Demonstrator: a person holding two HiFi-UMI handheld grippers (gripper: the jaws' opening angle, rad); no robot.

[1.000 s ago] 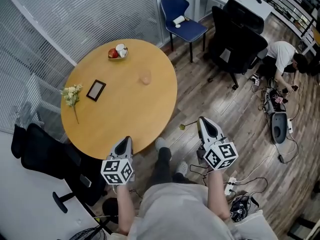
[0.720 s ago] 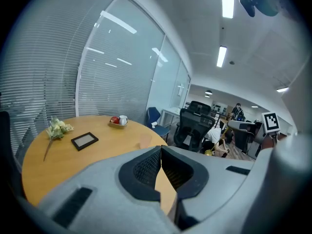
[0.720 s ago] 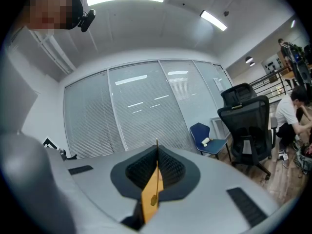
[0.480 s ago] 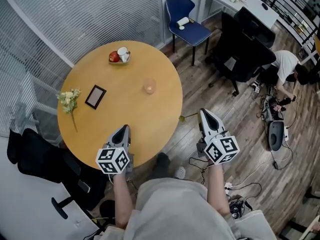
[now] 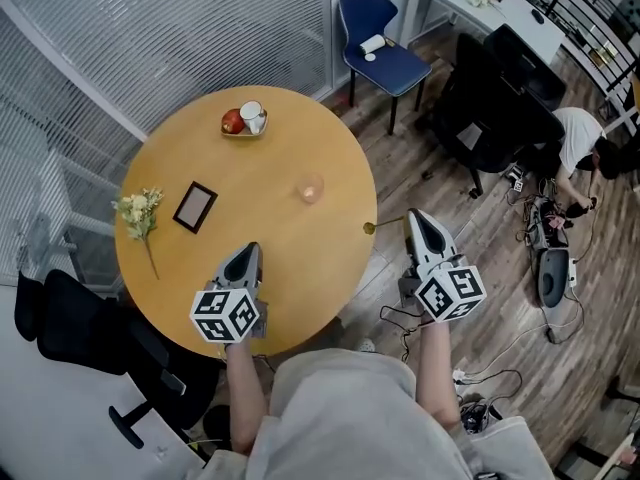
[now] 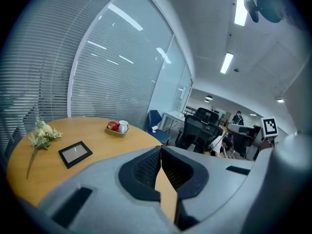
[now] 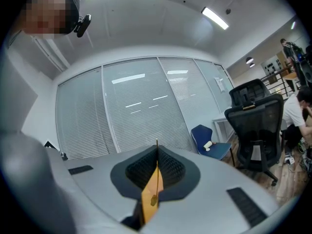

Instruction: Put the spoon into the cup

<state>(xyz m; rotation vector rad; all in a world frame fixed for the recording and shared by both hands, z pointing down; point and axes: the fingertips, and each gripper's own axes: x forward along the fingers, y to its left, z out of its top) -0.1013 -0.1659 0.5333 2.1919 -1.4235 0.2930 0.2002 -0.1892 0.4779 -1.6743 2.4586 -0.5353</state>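
Note:
A thin gold spoon [image 5: 372,227] sticks out leftward from my right gripper [image 5: 416,218], which is shut on its handle [image 7: 156,172]; the spoon's bowl hovers at the round table's right edge. A small clear glass cup [image 5: 310,188] stands on the table [image 5: 250,228], left of and beyond the spoon. A white cup [image 5: 252,116] sits beside a red apple in a dish at the far edge. My left gripper [image 5: 247,255] is shut and empty over the near part of the table; its jaws [image 6: 160,150] meet with nothing between them.
A dark picture frame [image 5: 193,206] and a sprig of flowers [image 5: 138,211] lie on the table's left side. A black chair [image 5: 90,318] stands near left, a blue chair [image 5: 380,38] and black office chairs beyond. Cables cover the floor at right, where a person [image 5: 585,138] crouches.
The person has stepped toward the table. Both grippers have moved forward: the left is now over the tabletop and the spoon in the right has reached the table's right edge.

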